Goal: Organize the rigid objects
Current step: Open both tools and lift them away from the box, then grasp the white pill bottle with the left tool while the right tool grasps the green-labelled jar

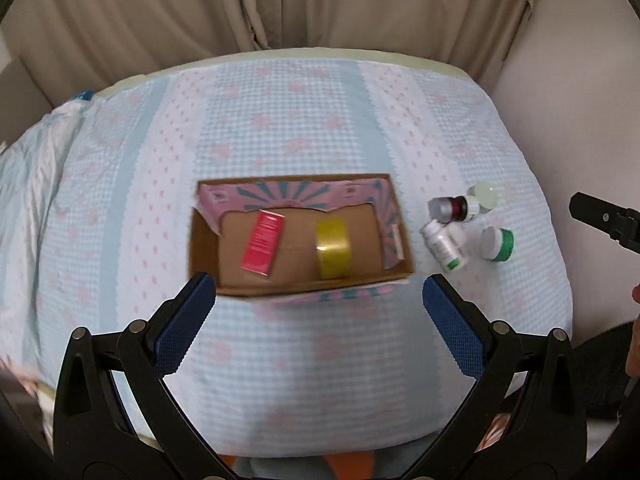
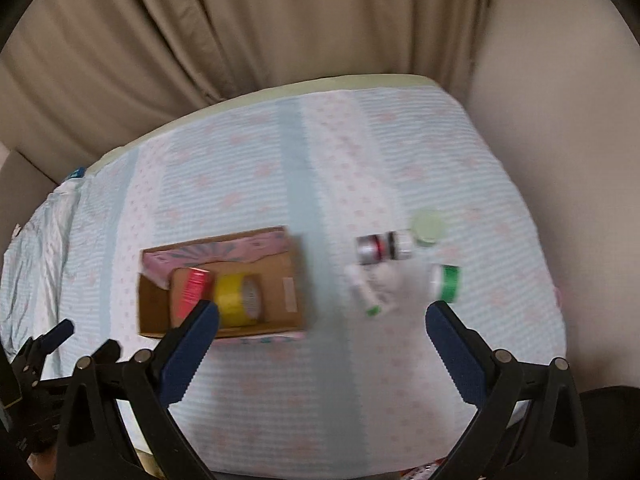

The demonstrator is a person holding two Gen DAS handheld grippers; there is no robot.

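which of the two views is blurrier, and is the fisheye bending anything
Right wrist view: motion-smeared, so the white bottle and cardboard box have soft, doubled edges. Left wrist view: sharper, with the red carton and yellow tape roll crisp-edged. In both, the fisheye bows the bed edge into an arc and darkens the corners.

Lighting: we record soft, even indoor light with no visible source, rather dim, slightly warm on the curtain. Shadows: faint, one inside the cardboard box. Glare: a mild sheen on the yellow tape roll. Blur: we find the left wrist view fairly sharp; the right wrist view is smeared, the bottles streaked. Distortion: strong fisheye bowing, dark vignette at the corners.
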